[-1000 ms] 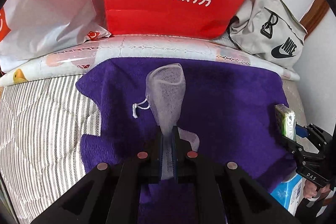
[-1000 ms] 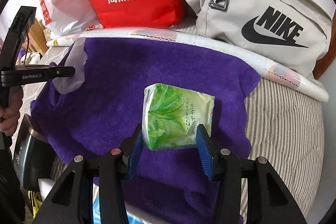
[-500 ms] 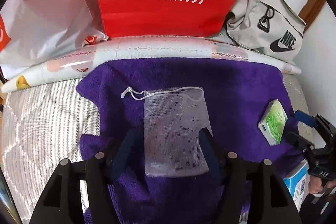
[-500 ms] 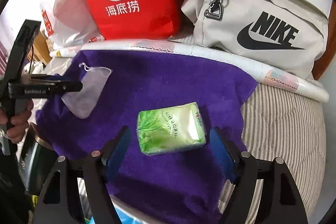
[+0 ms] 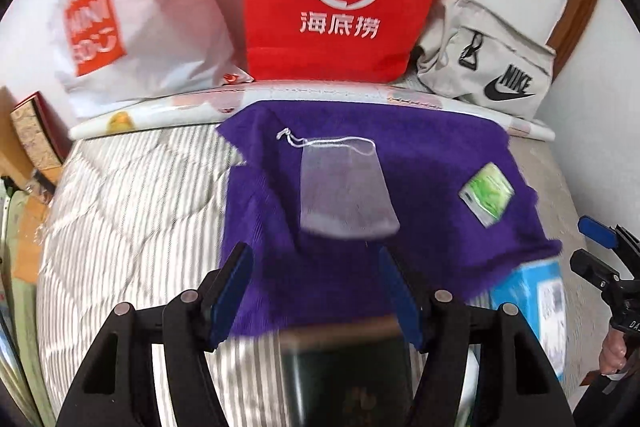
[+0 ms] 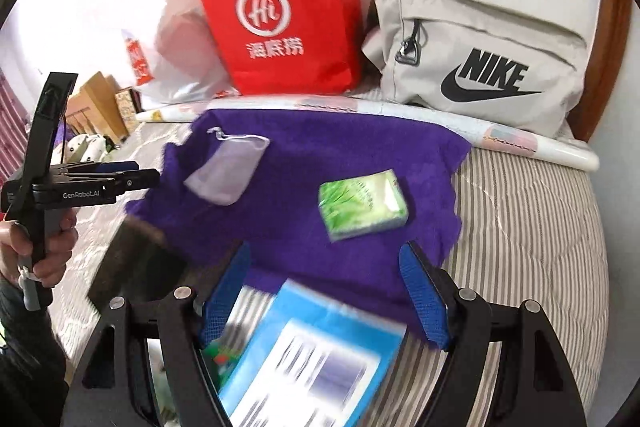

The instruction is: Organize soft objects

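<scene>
Now both grippers, left [image 5: 316,291] and right [image 6: 324,291], gape empty; mesh pouch [image 5: 346,187] lies at twelve o'clock of the left, tissue pack [image 6: 362,205] likewise nearer the right.

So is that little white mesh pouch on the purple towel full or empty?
It looks empty: the mesh pouch lies flat, and the purple towel shows through it.
</scene>
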A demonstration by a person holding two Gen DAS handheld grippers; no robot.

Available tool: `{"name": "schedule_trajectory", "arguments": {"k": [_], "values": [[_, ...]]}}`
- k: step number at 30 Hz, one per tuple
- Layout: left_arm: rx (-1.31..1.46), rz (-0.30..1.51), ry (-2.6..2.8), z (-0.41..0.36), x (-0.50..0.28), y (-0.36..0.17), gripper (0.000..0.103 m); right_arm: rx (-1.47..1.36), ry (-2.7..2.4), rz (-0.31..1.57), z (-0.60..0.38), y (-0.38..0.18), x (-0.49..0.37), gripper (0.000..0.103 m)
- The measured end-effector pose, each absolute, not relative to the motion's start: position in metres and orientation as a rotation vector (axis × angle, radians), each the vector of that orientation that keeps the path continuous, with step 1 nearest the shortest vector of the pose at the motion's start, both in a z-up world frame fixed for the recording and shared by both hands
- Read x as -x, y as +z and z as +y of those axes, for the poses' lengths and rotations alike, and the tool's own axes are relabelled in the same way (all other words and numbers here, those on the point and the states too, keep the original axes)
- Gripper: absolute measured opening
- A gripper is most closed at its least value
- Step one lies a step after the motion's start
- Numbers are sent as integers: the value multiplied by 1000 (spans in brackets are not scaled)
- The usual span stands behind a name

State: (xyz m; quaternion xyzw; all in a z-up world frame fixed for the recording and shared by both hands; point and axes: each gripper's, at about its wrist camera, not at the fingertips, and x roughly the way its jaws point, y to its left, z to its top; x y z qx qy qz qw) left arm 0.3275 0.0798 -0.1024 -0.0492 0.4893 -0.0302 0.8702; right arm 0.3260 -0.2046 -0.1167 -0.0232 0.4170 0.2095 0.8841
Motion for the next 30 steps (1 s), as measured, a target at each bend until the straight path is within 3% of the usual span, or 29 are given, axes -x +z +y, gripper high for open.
{"name": "schedule_trajectory", "arguments": {"k": [9, 22, 30], "values": [[103, 960, -104, 75, -231, -83, 63, 35, 498, 833, -209, -97, -227, 76], [195, 985, -112, 94, -139, -125, 63, 87, 569, 869, -192, -137, -141, 36], [168, 995, -92, 97, -115, -151, 63, 81, 574, 952, -185, -184, -131, 35]]}}
